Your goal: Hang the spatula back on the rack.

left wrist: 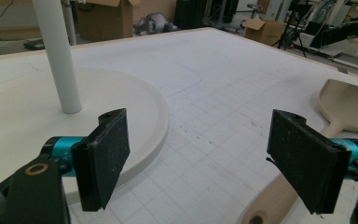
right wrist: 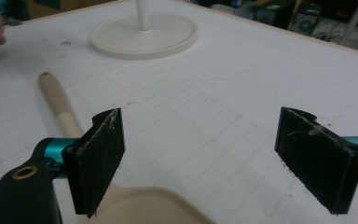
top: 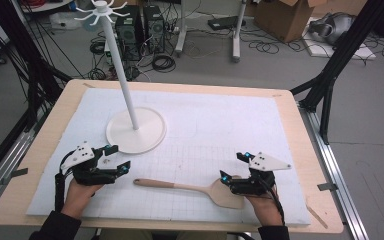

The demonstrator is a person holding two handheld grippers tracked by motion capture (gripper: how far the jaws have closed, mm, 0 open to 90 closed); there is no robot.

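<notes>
Looking down from the high view: wooden spatula [top: 195,189] lying flat on the white gridded surface [top: 220,125], handle pointing left, blade to the right. Right claw [top: 235,167] spread open just over the blade end, held in the hand [top: 265,202] at the near edge. Left claw [top: 118,158] open too, empty, hovering between the spatula's handle tip and the round base of the white hook stand [top: 136,131], whose pole rises toward the far side.

Switching to the left gripper view: left claw [left wrist: 205,154] wide apart, nothing between the black pads [left wrist: 105,154]. Stand base [left wrist: 74,126] close on the left with its pole planted in the middle; spatula [left wrist: 349,105] at the right edge, its handle end low by the right pad.

Over to the right gripper view: right claw [right wrist: 205,154] gaping, pads [right wrist: 98,158] clear of any grip. Spatula [right wrist: 65,112] running from the blade low beside the left pad away to the upper left, resting on the surface. Stand base [right wrist: 144,35] well beyond, at the top
</notes>
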